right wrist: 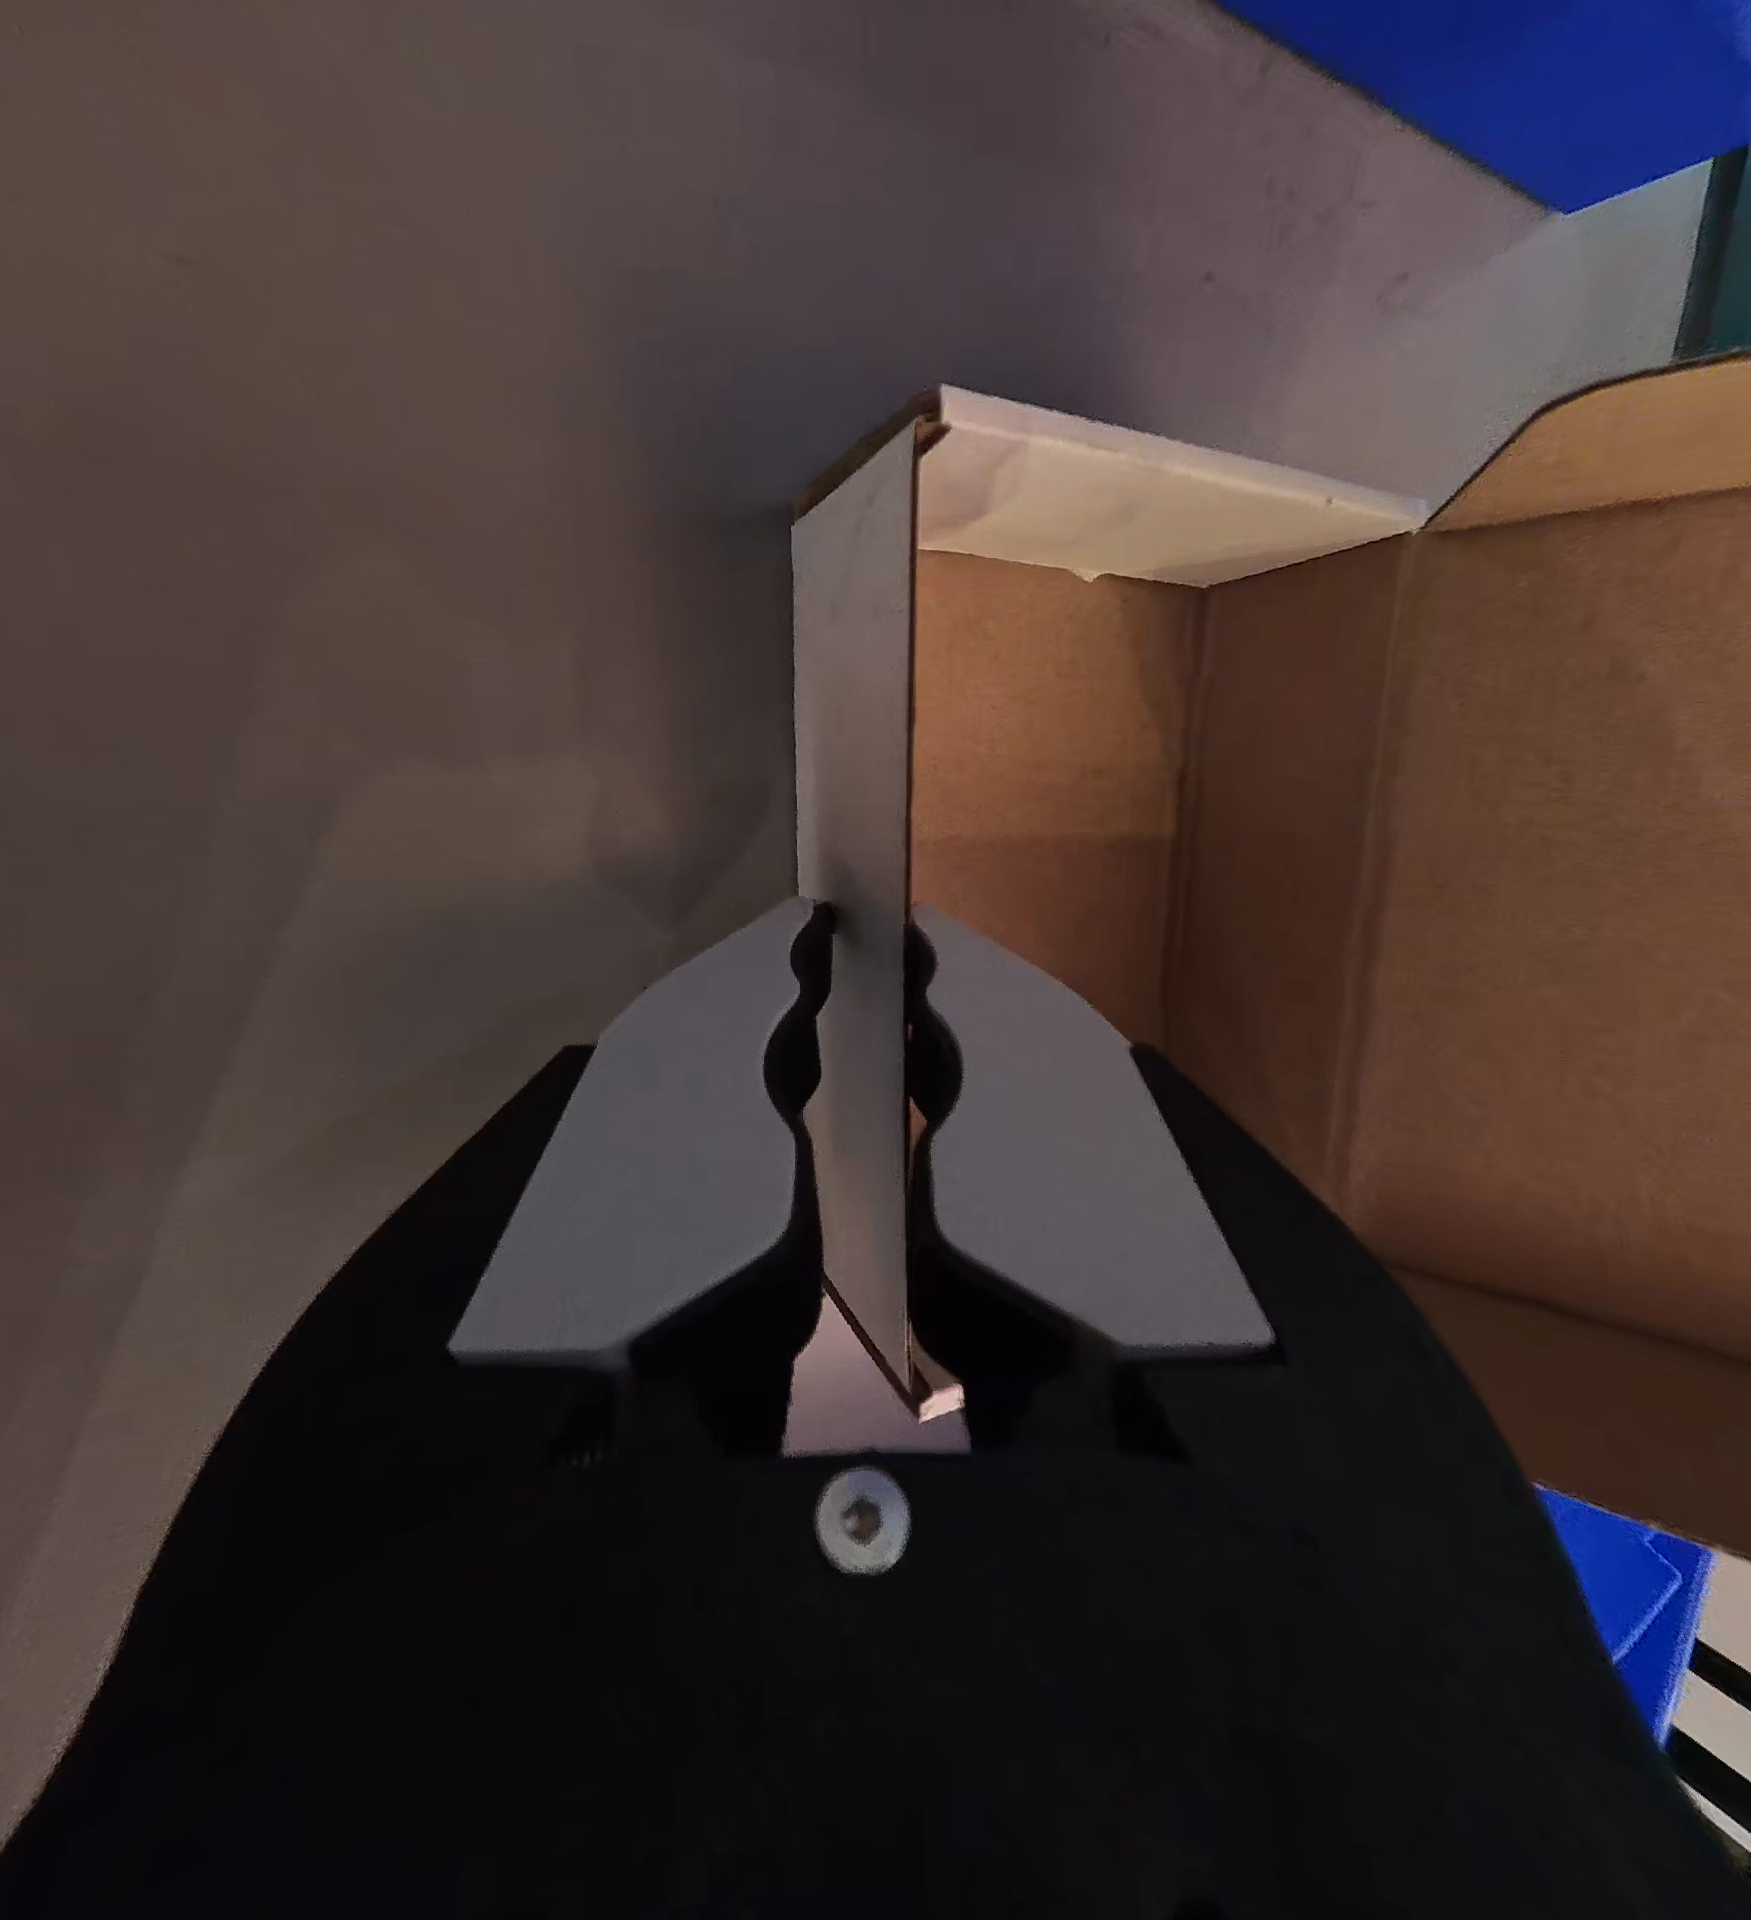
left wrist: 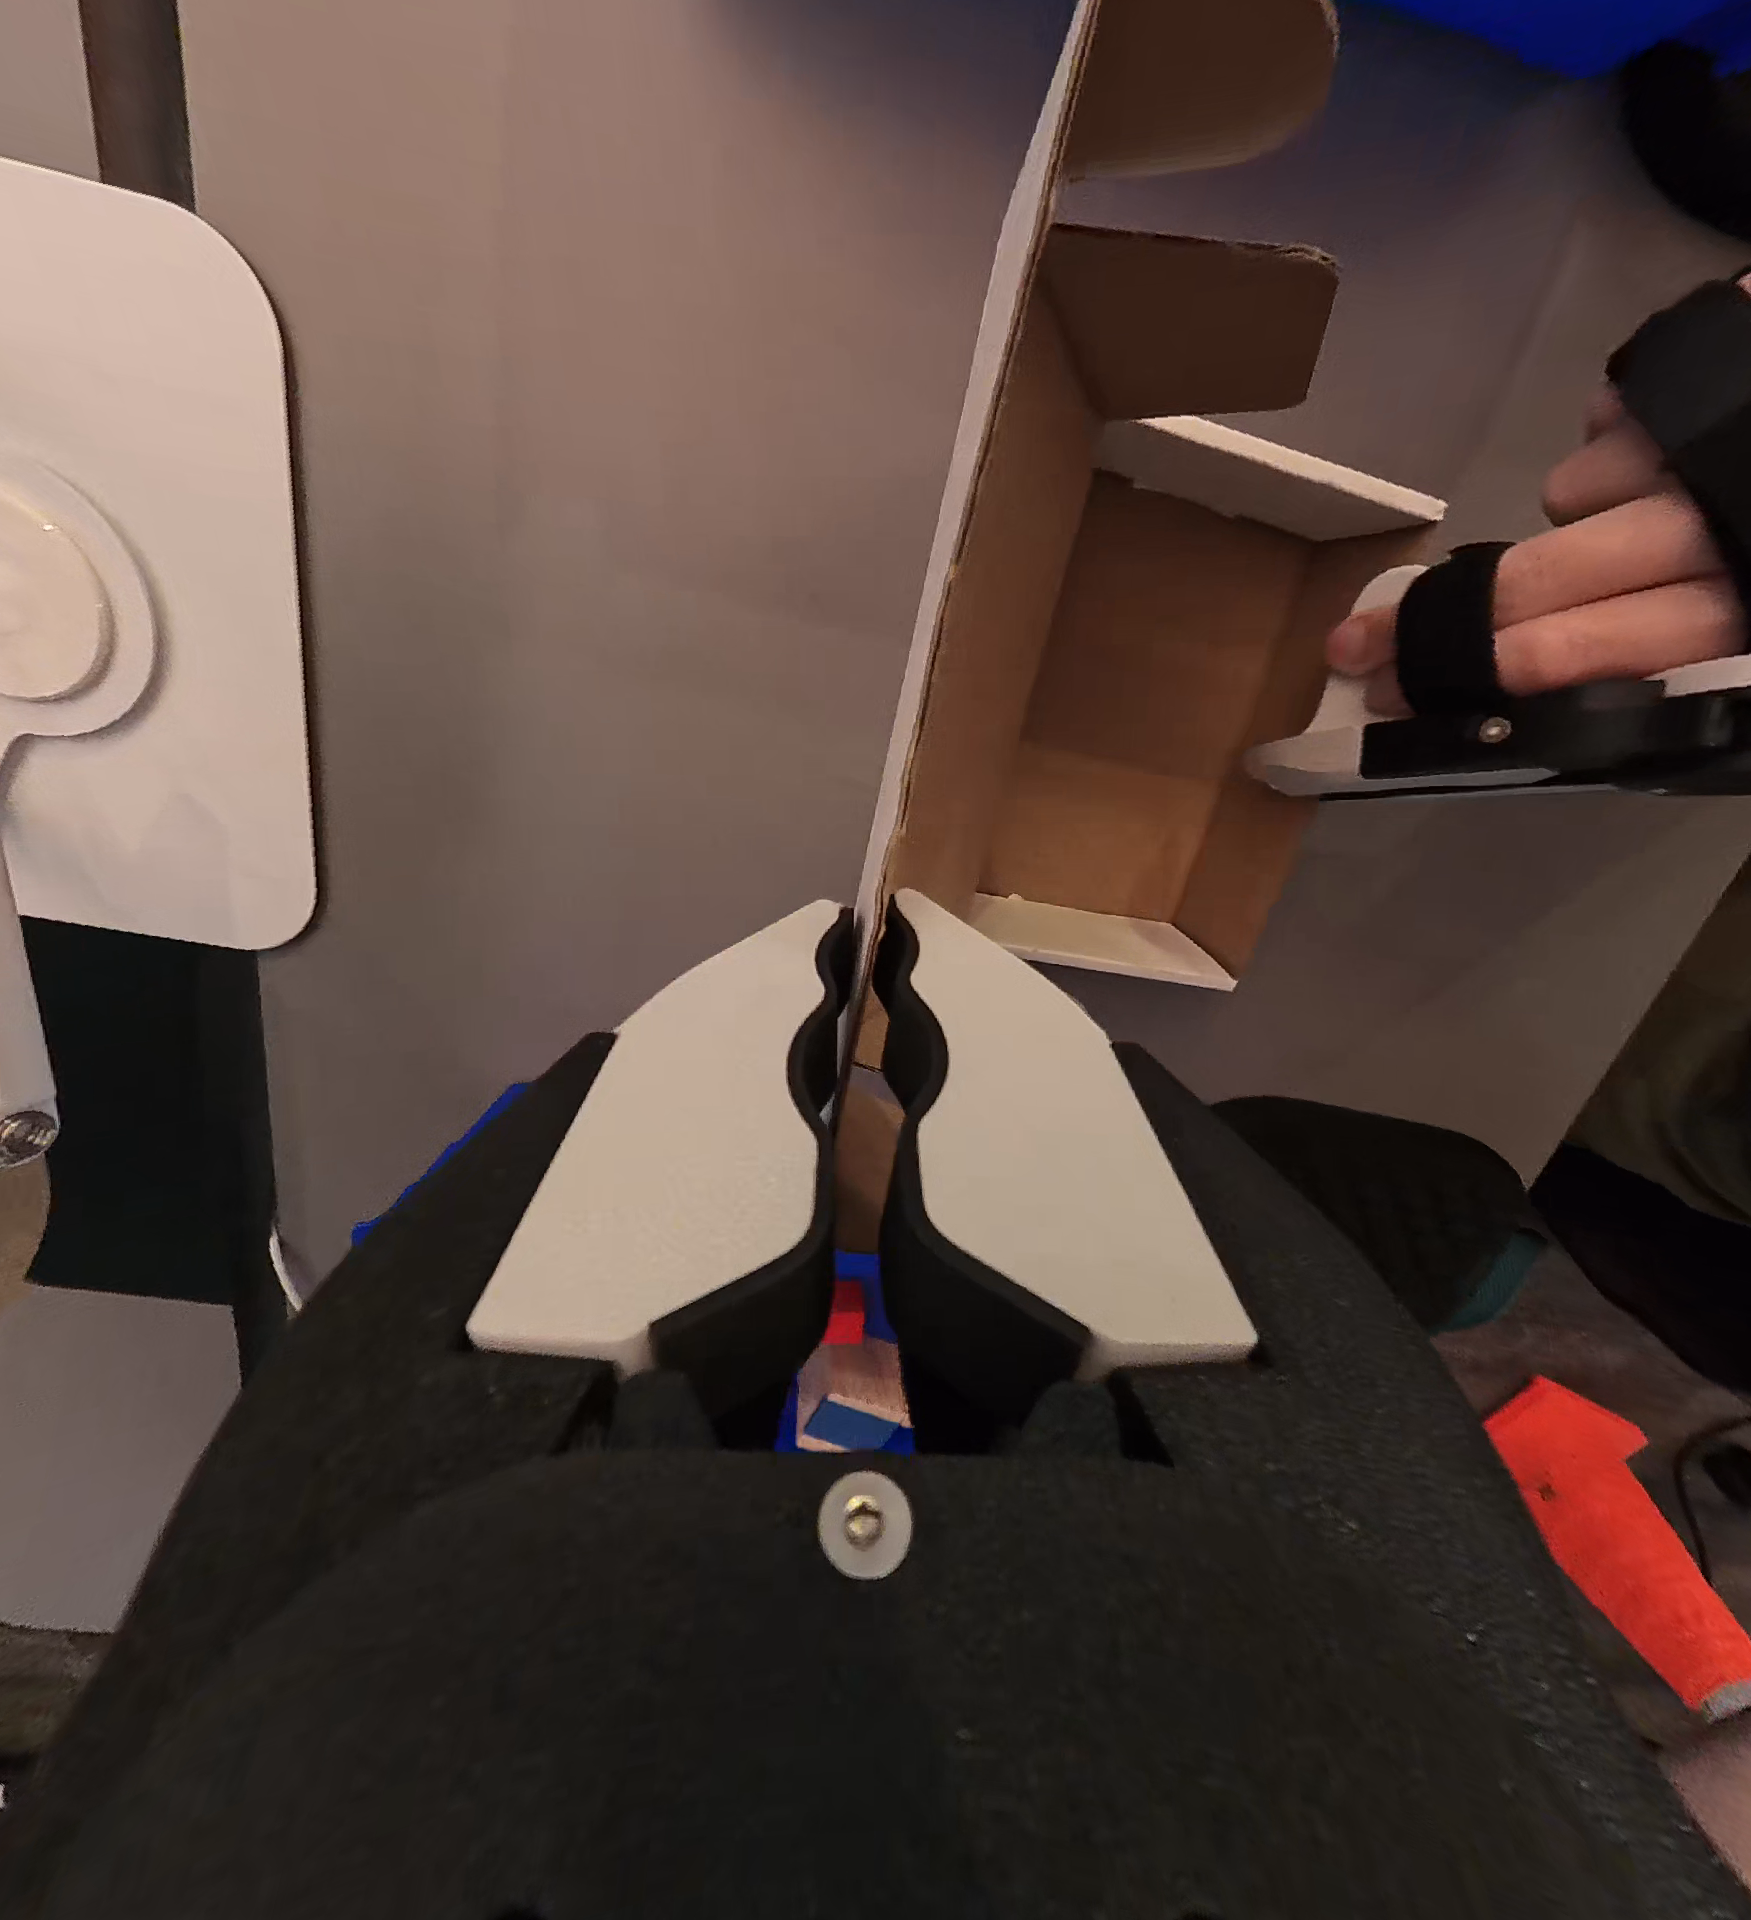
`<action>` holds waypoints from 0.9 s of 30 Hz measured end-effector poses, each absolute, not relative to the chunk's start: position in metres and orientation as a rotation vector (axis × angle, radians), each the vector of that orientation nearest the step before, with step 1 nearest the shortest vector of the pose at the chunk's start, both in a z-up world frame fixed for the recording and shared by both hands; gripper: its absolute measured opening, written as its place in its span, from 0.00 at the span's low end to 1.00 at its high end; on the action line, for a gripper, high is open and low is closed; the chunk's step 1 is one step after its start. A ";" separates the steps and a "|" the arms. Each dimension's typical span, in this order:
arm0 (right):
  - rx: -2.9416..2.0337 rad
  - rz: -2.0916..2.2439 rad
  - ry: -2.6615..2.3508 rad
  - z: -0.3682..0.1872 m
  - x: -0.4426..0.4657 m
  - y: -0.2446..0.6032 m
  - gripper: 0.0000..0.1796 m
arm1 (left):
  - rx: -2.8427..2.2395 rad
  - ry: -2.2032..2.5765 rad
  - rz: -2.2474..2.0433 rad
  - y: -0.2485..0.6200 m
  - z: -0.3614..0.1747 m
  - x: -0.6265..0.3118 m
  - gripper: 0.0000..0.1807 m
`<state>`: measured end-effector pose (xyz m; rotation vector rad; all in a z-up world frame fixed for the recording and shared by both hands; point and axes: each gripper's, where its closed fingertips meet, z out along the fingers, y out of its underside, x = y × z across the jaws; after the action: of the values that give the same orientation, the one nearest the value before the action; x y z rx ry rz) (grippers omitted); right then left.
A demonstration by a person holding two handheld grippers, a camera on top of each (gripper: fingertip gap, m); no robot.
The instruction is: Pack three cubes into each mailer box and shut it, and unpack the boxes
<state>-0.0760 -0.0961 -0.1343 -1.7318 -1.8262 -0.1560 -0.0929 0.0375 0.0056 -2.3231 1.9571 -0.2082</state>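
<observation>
At my left gripper [left wrist: 866,925], the two grey fingers with black pads are pinched tight on the thin edge of a mailer box [left wrist: 1151,727] panel, white outside and brown inside, which rises upright from the fingertips toward the top of the left wrist view. Down in the gap behind the pads I glimpse red and blue cubes [left wrist: 850,1392] on a blue surface, too little showing to count them. Beyond the fingers the box hangs open and tilted, its brown tray empty as far as I can see, its rounded flaps standing up. At the far wall of that tray my right gripper [left wrist: 1307,758], held by a hand [left wrist: 1619,582] in a black fingerless glove, meets the cardboard. From the right wrist view the right gripper [right wrist: 866,920] is clamped on a white side wall of the mailer box [right wrist: 1473,883], the wall running straight up between the fingertips, with the brown interior opening to the right. An orange object [left wrist: 1629,1558] lies low at right, and a grey backdrop [left wrist: 590,520] fills the distance.
</observation>
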 end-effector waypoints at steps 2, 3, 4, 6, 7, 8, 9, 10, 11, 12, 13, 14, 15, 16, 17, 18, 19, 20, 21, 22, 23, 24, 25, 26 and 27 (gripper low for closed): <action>-1.731 -0.160 -1.824 -0.134 -0.076 -0.096 0.07 | -2.302 1.933 -0.158 0.045 0.002 -0.092 0.02; -1.726 -0.168 -1.823 -0.134 -0.076 -0.096 0.07 | -2.295 1.919 -0.128 0.049 -0.001 -0.092 0.02; -1.720 -0.176 -1.820 -0.134 -0.076 -0.096 0.07 | -2.280 1.906 -0.085 0.053 -0.004 -0.091 0.02; -1.712 -0.195 -1.806 -0.134 -0.077 -0.094 0.08 | -2.216 1.892 0.011 0.062 -0.011 -0.088 0.02; -1.706 -0.208 -1.799 -0.134 -0.078 -0.093 0.09 | -2.180 1.892 0.068 0.066 -0.016 -0.087 0.02; -1.702 -0.219 -1.792 -0.134 -0.078 -0.091 0.09 | -2.146 1.891 0.127 0.070 -0.020 -0.087 0.02; -1.699 -0.224 -1.789 -0.133 -0.078 -0.091 0.09 | -2.114 1.883 0.181 0.074 -0.024 -0.086 0.02; -1.698 -0.229 -1.785 -0.133 -0.079 -0.090 0.09 | -2.086 1.873 0.228 0.077 -0.029 -0.084 0.02; -1.698 -0.232 -1.782 -0.133 -0.079 -0.090 0.10 | -2.059 1.863 0.267 0.080 -0.033 -0.083 0.02; -1.696 -0.234 -1.781 -0.133 -0.079 -0.090 0.10 | -2.038 1.853 0.302 0.083 -0.037 -0.082 0.02; -1.695 -0.234 -1.779 -0.133 -0.079 -0.089 0.10 | -2.028 1.839 0.334 0.086 -0.041 -0.081 0.02; -1.694 -0.232 -1.775 -0.133 -0.080 -0.089 0.10 | -2.023 1.825 0.350 0.087 -0.044 -0.080 0.02; -1.691 -0.231 -1.771 -0.133 -0.080 -0.088 0.10 | -2.019 1.805 0.360 0.090 -0.046 -0.079 0.03; -1.688 -0.233 -1.768 -0.133 -0.080 -0.088 0.10 | -2.022 1.784 0.366 0.092 -0.049 -0.078 0.03; -1.684 -0.237 -1.766 -0.133 -0.081 -0.087 0.10 | -2.027 1.771 0.379 0.094 -0.052 -0.078 0.03; -1.679 -0.244 -1.765 -0.133 -0.081 -0.086 0.10 | -2.022 1.762 0.400 0.097 -0.056 -0.078 0.03; -1.675 -0.254 -1.764 -0.133 -0.081 -0.086 0.10 | -2.014 1.756 0.425 0.099 -0.059 -0.079 0.03; -1.671 -0.261 -1.763 -0.133 -0.080 -0.085 0.10 | -2.012 1.758 0.447 0.101 -0.063 -0.080 0.03; -1.668 -0.263 -1.763 -0.133 -0.080 -0.085 0.10 | -2.010 1.761 0.460 0.103 -0.067 -0.080 0.03; -1.667 -0.263 -1.762 -0.133 -0.081 -0.085 0.10 | -2.011 1.761 0.467 0.104 -0.071 -0.080 0.03; -1.666 -0.262 -1.760 -0.132 -0.080 -0.084 0.10 | -2.019 1.760 0.466 0.106 -0.074 -0.080 0.03; -1.667 -0.257 -1.758 -0.133 -0.080 -0.084 0.10 | -2.038 1.760 0.455 0.106 -0.078 -0.081 0.03; -1.667 -0.256 -1.755 -0.132 -0.080 -0.084 0.10 | -2.060 1.757 0.446 0.107 -0.082 -0.081 0.03; -1.665 -0.261 -1.750 -0.132 -0.079 -0.084 0.11 | -2.082 1.751 0.441 0.109 -0.086 -0.082 0.03; -1.661 -0.267 -1.748 -0.132 -0.078 -0.083 0.11 | -2.105 1.746 0.432 0.110 -0.089 -0.083 0.03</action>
<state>-0.0785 -0.0835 -0.1324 -1.6614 -1.7479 -0.2666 -0.0828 0.1096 -0.0889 -2.1046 1.7463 0.4316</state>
